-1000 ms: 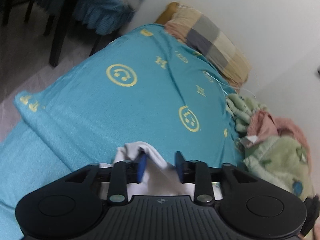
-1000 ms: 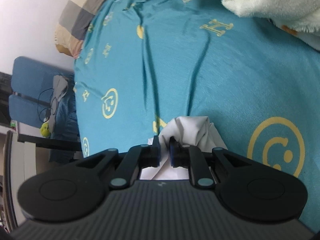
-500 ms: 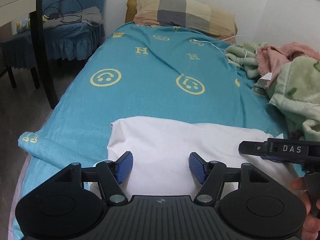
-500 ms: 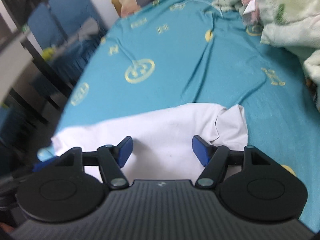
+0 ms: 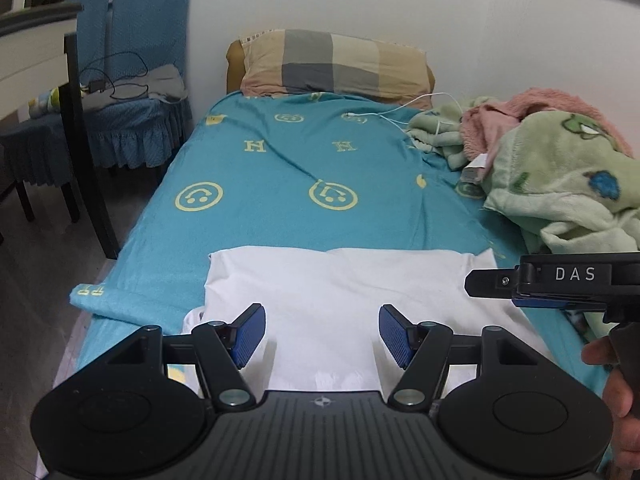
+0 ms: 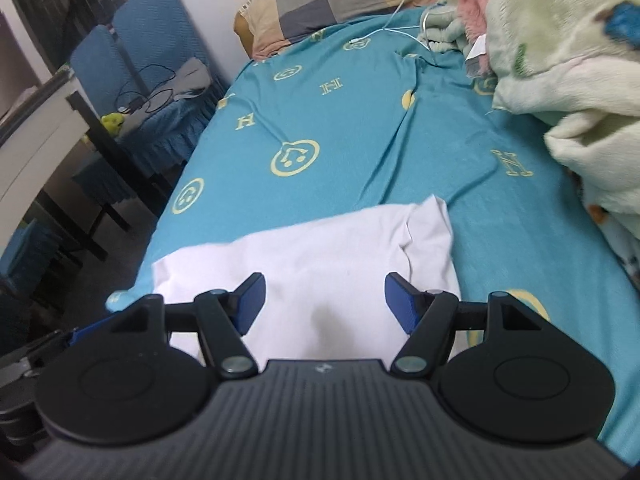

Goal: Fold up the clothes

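A white garment (image 5: 340,292) lies spread flat across the near end of the bed's teal sheet (image 5: 280,168). Both tools hover over it with nothing held: the left gripper (image 5: 322,334) has its blue pads wide apart, and so does the right gripper (image 6: 324,302). The cloth's far right corner (image 6: 430,224) looks turned over on itself, perhaps a sleeve. A green blanket (image 5: 560,184) is heaped at the right.
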